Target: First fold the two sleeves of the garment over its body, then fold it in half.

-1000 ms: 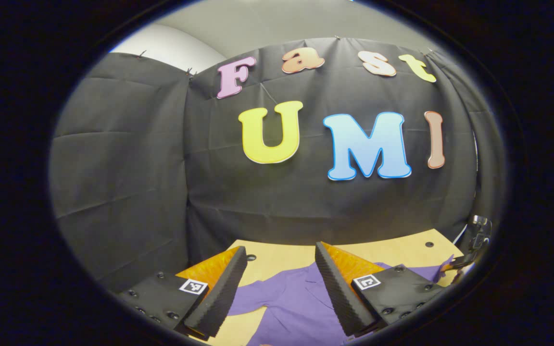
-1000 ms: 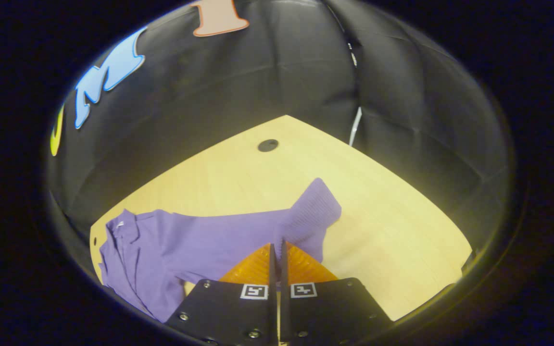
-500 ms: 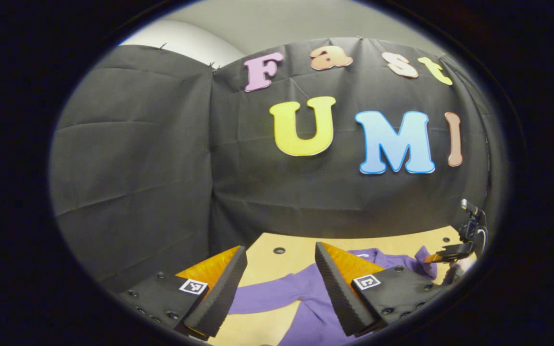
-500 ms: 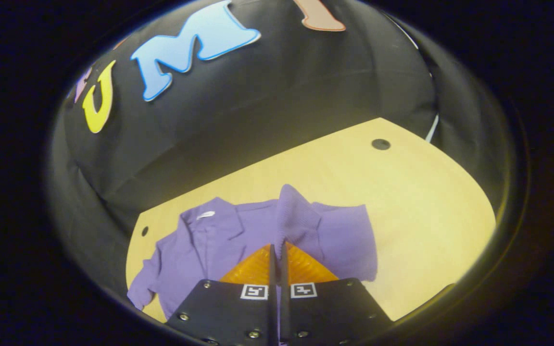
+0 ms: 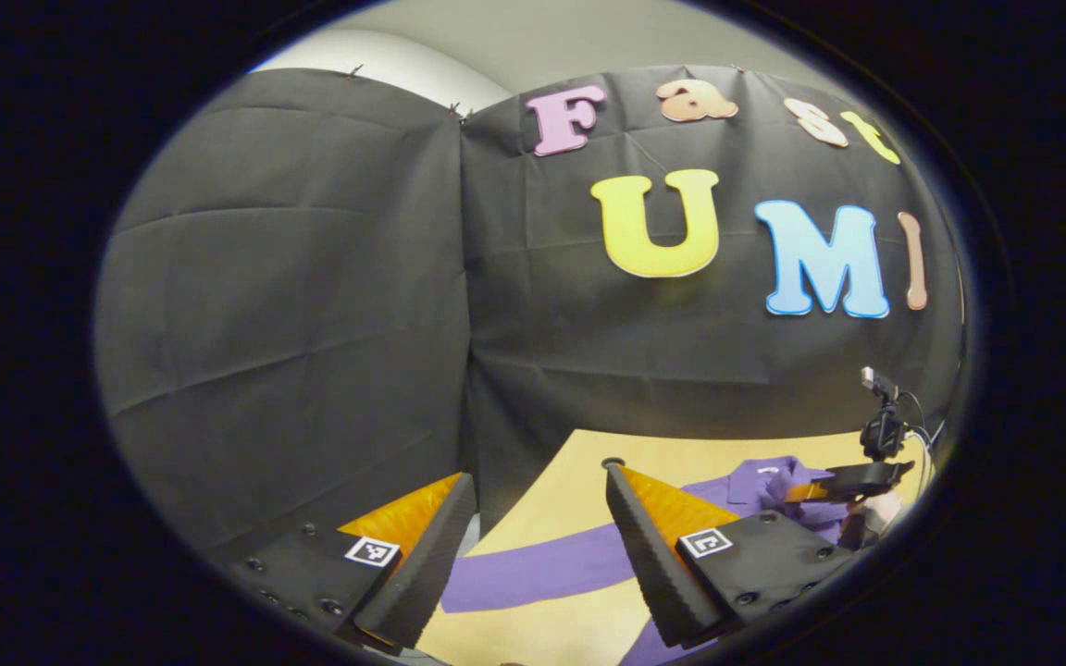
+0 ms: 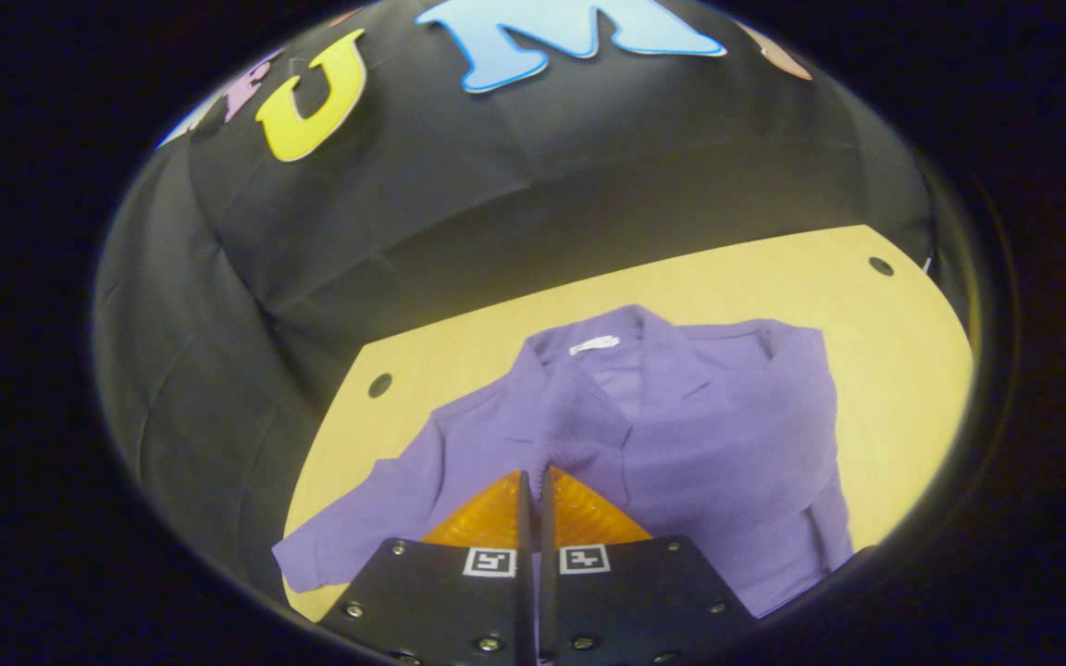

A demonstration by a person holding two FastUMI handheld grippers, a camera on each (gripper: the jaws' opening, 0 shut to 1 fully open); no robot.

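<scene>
Currently the right hand-held gripper [image 6: 534,481] is clamped on a cuff [image 6: 579,435], holding that sleeve over the jacket's [image 6: 718,444] chest, likely to lay it across the body. Jacket lies flat, collar toward the tabletop's [image 6: 459,361] far edge; other sleeve [image 6: 357,527] stretches out toward the near left corner. Left hand-held gripper [image 5: 533,555] hangs apart, gripping nothing, above that sleeve.
</scene>
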